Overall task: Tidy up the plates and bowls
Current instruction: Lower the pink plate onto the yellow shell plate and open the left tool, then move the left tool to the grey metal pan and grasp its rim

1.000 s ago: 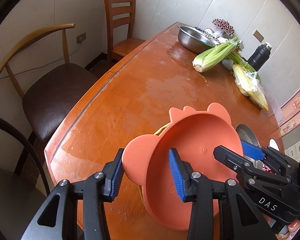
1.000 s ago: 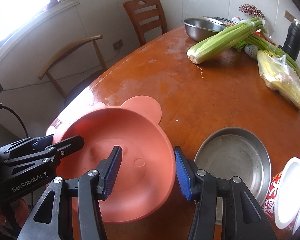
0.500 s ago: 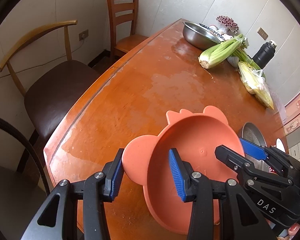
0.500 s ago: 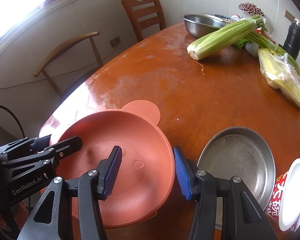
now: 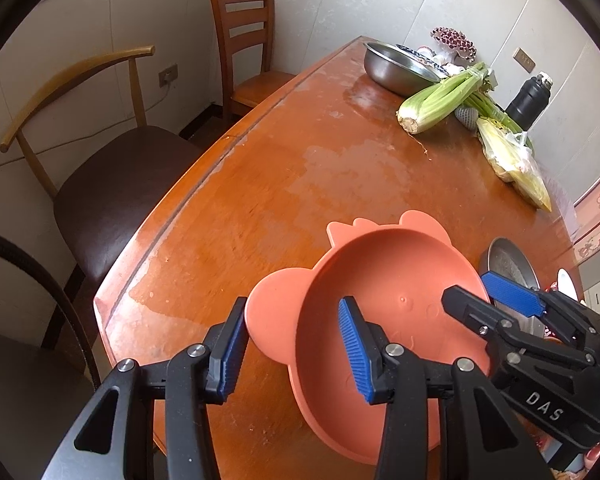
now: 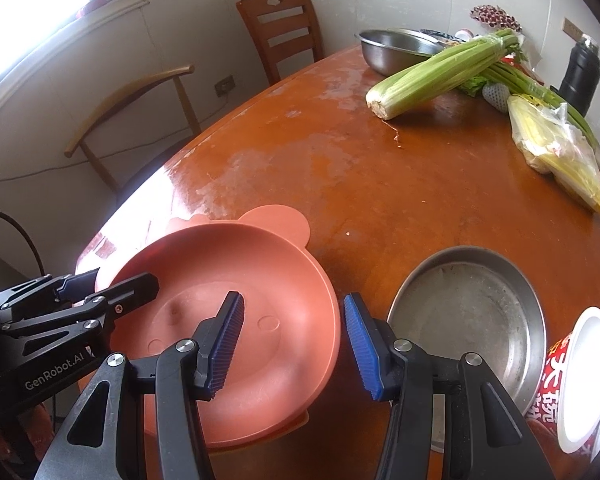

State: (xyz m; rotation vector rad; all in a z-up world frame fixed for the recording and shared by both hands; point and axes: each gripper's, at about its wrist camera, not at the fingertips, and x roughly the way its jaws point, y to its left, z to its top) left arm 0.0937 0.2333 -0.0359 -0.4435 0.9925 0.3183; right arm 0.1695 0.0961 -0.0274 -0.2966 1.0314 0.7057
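A salmon-pink bowl point(image 5: 384, 280) with bear ears lies near the table's front left corner, on another orange dish whose rim point(image 6: 296, 424) peeks out beneath it. My left gripper point(image 5: 292, 308) straddles the bowl's near ear and left rim, one finger inside and one outside, with gaps at the pads. My right gripper point(image 6: 293, 300) straddles the right rim the same way, its pads clear of the wall. Each gripper shows in the other's view: the left gripper point(image 6: 116, 280) and the right gripper point(image 5: 466, 284). A shallow steel plate point(image 6: 468, 320) lies just right of the bowl.
A red instant-noodle cup point(image 6: 572, 368) stands right of the steel plate. Far across the table are a steel basin point(image 5: 396, 68), celery point(image 5: 440, 96), a bag of yellow produce point(image 5: 512, 160) and a black flask point(image 5: 528, 100). Two chairs point(image 5: 112, 184) stand along the table's left edge.
The pink bowl has sunk a little between the jaws, and the yellowish rim that showed under its far edge is now covered. Both grippers stay where they were.
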